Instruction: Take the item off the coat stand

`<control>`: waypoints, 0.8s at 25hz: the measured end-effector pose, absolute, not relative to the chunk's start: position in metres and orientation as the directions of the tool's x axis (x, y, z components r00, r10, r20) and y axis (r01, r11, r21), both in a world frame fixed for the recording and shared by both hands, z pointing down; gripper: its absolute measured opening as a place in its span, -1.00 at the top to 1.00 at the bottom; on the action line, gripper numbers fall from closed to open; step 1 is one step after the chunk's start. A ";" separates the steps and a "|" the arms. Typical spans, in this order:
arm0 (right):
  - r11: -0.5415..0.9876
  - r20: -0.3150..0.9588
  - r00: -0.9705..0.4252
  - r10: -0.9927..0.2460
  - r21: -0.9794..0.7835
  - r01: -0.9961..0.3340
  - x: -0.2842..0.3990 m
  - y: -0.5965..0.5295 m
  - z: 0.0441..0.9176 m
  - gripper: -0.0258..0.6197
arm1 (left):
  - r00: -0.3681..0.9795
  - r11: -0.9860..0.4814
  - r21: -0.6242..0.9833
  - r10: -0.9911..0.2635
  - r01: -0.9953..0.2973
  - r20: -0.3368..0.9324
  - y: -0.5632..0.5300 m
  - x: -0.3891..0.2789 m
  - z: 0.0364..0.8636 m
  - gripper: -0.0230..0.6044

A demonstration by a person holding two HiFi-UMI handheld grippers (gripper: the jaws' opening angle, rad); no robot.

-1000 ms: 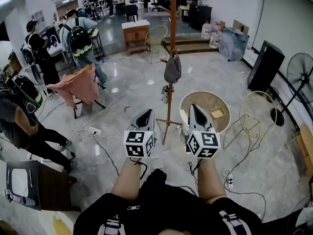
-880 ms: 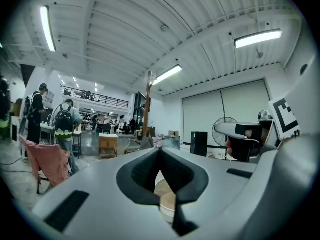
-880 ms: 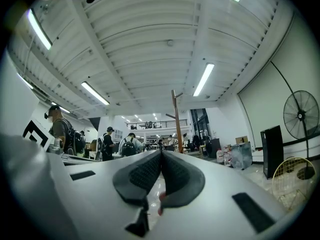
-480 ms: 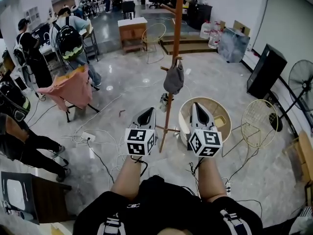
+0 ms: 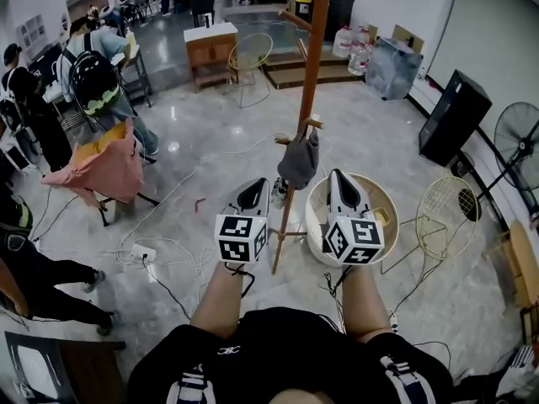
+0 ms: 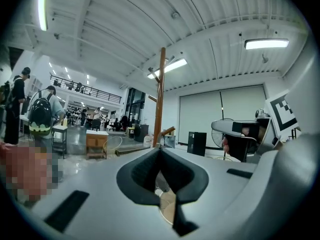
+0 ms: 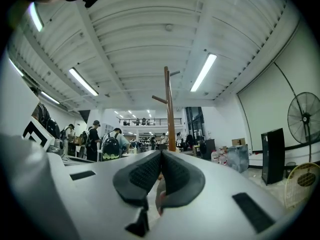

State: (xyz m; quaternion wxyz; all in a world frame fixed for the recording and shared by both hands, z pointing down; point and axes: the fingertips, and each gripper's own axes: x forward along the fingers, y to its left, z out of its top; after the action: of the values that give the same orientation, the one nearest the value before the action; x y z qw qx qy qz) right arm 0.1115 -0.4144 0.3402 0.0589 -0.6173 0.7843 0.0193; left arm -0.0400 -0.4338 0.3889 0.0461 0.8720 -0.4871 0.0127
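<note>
A tall wooden coat stand (image 5: 310, 74) rises from the marble floor just ahead of me. A grey cloth item (image 5: 299, 160), like a cap or small bag, hangs from a low peg on it. My left gripper (image 5: 257, 185) is shut and empty, just left of the pole and below the grey item. My right gripper (image 5: 337, 178) is also shut and empty, just right of the item. The pole (image 6: 160, 94) stands beyond the closed tips of the left gripper (image 6: 160, 149) in the left gripper view. In the right gripper view the pole (image 7: 168, 109) shows above the right gripper (image 7: 161, 153).
A round beige tub (image 5: 386, 194) and a wire chair (image 5: 442, 213) stand right of the stand's feet. Cables (image 5: 160, 251) trail over the floor at left. A pink cloth (image 5: 97, 167) drapes a chair, with people (image 5: 93, 74) behind it. A black speaker (image 5: 455, 116) and a fan (image 5: 518, 137) are at far right.
The stand and the grey item have come nearer and lower in view. Both grippers now flank the pole just below the item. Both stay shut.
</note>
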 end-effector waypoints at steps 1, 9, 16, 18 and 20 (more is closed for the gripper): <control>0.231 -0.111 -0.226 -0.968 -0.039 -0.972 0.112 -0.429 0.341 0.87 | 0.532 -0.528 0.069 -0.844 -0.846 0.067 -0.449 -0.039 0.388 0.89; 0.183 -0.106 -0.178 -0.978 -0.044 -0.982 0.111 -0.519 0.356 0.86 | 0.568 -0.563 0.078 -0.819 -0.823 0.084 -0.543 -0.040 0.404 0.89; 0.341 -0.168 -0.331 -0.928 -0.032 -0.940 0.113 -0.554 0.361 -0.29 | 0.540 -0.537 0.060 -0.834 -0.841 0.114 -0.568 -0.019 0.415 0.89; 0.352 -0.137 -0.347 -0.928 -0.016 -0.936 0.118 -0.570 0.368 -0.48 | 0.519 -0.517 0.055 -0.847 -0.854 0.115 -0.576 -0.012 0.414 0.89; 0.363 -0.094 -0.360 -0.928 -0.010 -0.932 0.124 -0.585 0.380 -0.54 | 0.497 -0.494 0.053 -0.860 -0.868 0.119 -0.583 -0.007 0.415 0.89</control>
State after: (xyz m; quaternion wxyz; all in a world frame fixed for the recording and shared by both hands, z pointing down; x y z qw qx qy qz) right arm 0.1244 -0.5847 0.3801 0.0417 -0.5641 0.8243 0.0226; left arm -0.0068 -0.5828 0.4145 0.0527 0.8635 -0.5001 0.0382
